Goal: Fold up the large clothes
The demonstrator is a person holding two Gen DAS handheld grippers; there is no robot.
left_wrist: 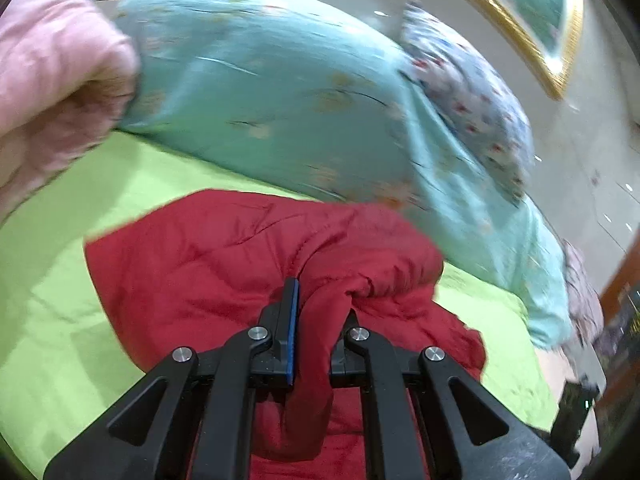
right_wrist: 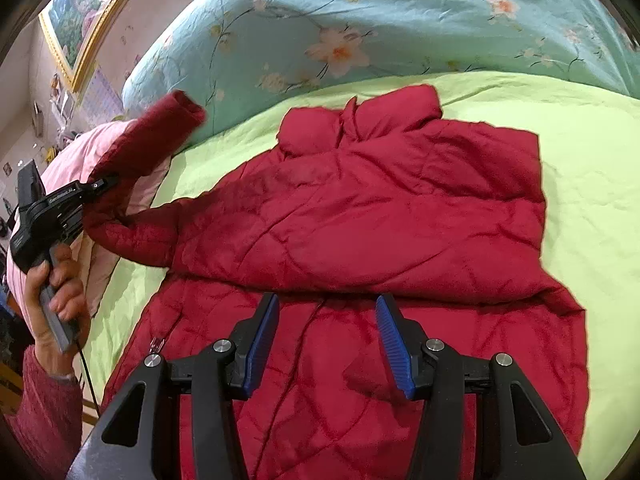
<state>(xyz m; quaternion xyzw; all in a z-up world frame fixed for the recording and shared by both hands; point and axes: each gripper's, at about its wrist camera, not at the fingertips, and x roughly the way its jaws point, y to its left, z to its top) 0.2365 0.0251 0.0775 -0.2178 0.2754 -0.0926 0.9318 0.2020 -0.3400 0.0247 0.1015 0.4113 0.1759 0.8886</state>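
A red quilted jacket [right_wrist: 360, 208] lies spread on a green bed sheet [right_wrist: 592, 160], collar toward the far side. In the right wrist view a hand [right_wrist: 56, 280] at the left holds my left gripper [right_wrist: 105, 185], shut on the jacket's sleeve [right_wrist: 152, 148], which is lifted off the bed with its cuff up. The left wrist view shows my left gripper [left_wrist: 316, 312] with red sleeve fabric bunched between its jaws; the cloth covers one finger. My right gripper [right_wrist: 328, 304] hovers open over the jacket's lower part, with nothing between its blue pads [right_wrist: 264, 332].
A teal floral quilt [right_wrist: 360, 20] is piled along the far side of the bed. A pink blanket [right_wrist: 68, 160] lies at the left, behind the lifted sleeve. A floral pillow [left_wrist: 468, 92] rests on the quilt. A gold-framed picture [right_wrist: 80, 20] hangs on the wall.
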